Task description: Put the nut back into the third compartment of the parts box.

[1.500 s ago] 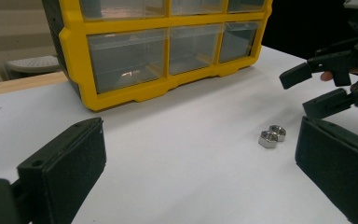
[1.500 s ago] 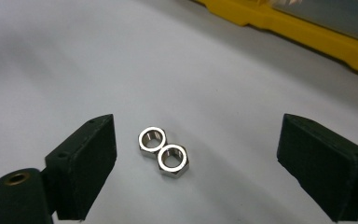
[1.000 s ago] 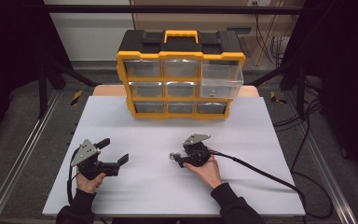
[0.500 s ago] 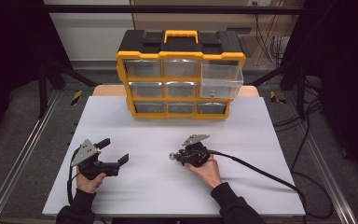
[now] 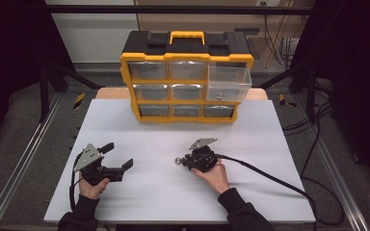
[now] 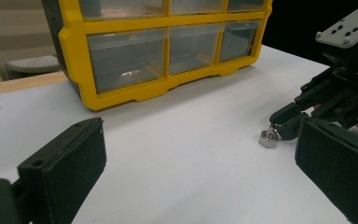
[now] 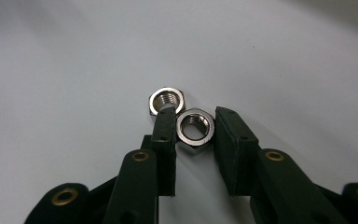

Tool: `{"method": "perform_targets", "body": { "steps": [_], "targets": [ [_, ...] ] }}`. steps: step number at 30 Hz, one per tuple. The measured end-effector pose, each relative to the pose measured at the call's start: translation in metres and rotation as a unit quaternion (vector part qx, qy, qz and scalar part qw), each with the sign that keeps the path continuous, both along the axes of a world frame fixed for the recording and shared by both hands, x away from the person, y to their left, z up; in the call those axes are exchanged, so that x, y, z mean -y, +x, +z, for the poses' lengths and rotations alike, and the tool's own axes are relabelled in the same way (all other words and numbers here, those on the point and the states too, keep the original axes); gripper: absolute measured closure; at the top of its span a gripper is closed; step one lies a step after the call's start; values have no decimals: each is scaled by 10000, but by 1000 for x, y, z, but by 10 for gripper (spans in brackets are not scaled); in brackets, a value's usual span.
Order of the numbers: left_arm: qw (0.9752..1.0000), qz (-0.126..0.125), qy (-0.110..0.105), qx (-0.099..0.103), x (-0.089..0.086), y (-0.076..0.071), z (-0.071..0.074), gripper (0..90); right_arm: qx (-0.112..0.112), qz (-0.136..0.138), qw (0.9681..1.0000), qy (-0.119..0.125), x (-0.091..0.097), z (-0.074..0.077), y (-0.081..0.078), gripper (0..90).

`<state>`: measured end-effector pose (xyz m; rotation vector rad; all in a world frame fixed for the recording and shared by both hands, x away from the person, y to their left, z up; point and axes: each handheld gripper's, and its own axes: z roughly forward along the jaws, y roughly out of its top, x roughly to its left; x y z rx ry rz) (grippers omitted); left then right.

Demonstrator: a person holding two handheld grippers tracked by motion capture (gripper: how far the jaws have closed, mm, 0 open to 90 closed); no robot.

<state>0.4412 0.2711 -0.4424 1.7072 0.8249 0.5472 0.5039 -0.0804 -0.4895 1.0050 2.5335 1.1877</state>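
Note:
Two steel hex nuts lie on the white table [image 5: 250, 144]. In the right gripper view one hex nut [image 7: 196, 142] sits between the black jaws, which press on its flats, so my right gripper [image 7: 195, 114] is shut on it. The second nut [image 7: 154, 101] touches the first and lies just past the left jaw's tip. From above, my right gripper [image 5: 180, 161] points left at mid-table. My left gripper [image 5: 119, 155] rests at the table's left with its jaws wide apart and nothing between them. The left gripper view shows a nut [image 6: 268, 138] at the right gripper's tip [image 6: 284, 126].
A yellow and black drawer organizer [image 5: 187, 102] with clear drawers stands at the table's far edge, and its top right drawer [image 5: 229, 83] is pulled out. The right gripper's cable [image 5: 270, 175] trails off to the right. Metal rails run along both table sides.

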Motion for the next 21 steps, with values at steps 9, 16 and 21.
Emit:
{"method": "perform_targets", "body": {
  "steps": [9,16,21],
  "targets": [
    [10000,-10,-6,5,0,0,0,14,176,22,9996,200,8,19,-5,702],
    [10000,-9,2,3,0,0,0,14,437,23,9978,489,18,45,-13,702],
    [10000,-12,8,1,0,0,0,14,631,-7,9956,687,27,64,-19,702]
  ]
}}
